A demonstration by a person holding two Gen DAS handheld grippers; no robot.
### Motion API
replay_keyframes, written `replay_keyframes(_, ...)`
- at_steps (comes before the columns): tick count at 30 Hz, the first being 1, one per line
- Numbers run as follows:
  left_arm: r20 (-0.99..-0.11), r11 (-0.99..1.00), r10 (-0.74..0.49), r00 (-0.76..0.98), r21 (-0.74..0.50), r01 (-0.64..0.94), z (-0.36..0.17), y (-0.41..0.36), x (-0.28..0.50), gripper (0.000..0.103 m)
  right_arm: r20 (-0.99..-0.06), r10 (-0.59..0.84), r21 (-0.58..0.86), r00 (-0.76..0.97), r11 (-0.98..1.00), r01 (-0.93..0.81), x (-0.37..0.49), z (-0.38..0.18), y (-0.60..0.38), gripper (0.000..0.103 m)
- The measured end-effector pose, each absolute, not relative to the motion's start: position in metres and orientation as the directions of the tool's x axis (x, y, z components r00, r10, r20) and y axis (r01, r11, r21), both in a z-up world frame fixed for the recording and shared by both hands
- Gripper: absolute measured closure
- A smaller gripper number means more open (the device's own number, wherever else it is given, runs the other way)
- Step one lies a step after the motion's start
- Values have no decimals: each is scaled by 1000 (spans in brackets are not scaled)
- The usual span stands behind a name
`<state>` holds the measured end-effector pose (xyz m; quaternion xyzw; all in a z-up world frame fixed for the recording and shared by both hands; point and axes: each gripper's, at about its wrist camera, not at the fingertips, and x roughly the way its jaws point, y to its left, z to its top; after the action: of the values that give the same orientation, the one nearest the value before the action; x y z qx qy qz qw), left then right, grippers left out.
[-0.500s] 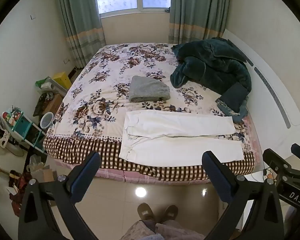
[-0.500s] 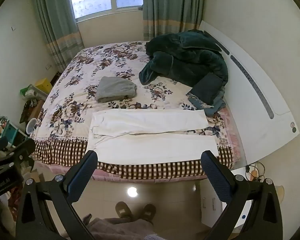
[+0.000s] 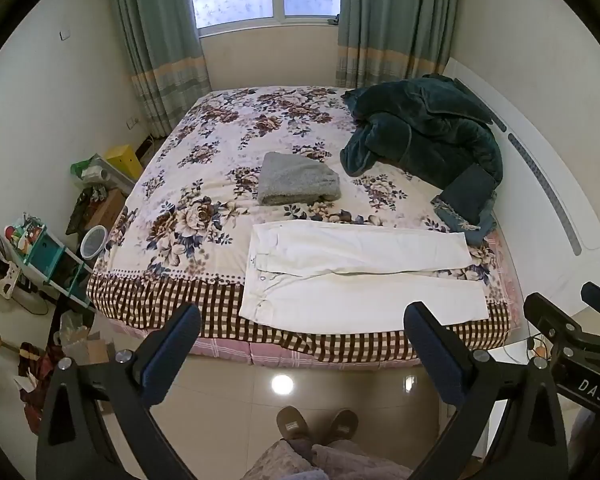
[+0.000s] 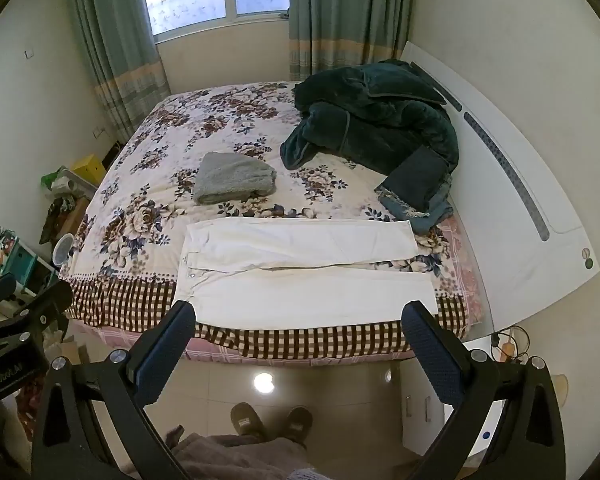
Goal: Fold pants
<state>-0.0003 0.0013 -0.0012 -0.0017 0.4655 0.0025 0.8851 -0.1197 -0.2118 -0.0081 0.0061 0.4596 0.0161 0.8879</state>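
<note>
In your left wrist view, the white capitals "DAS" stand on the black bar-shaped body of the right gripper (image 3: 588, 372), at the lower right edge. In your right wrist view, a line of small white lettering runs along the black body of the left gripper (image 4: 4, 376) at the lower left; it is too blurred and bent for you to read. You will find no other legible writing.

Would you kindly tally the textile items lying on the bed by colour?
White: 1, the pants
Grey: 1, the folded towel
Dark green: 1, the heaped blanket
Blue: 1, the folded cloth
Total: 4
</note>
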Motion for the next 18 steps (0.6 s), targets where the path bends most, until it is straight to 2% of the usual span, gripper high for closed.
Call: replay_keyframes(18, -823, 1000, 4, 568, 4, -1, 0, 0, 0, 0, -818, 34, 20, 574, 999, -30, -128, -2, -205, 0)
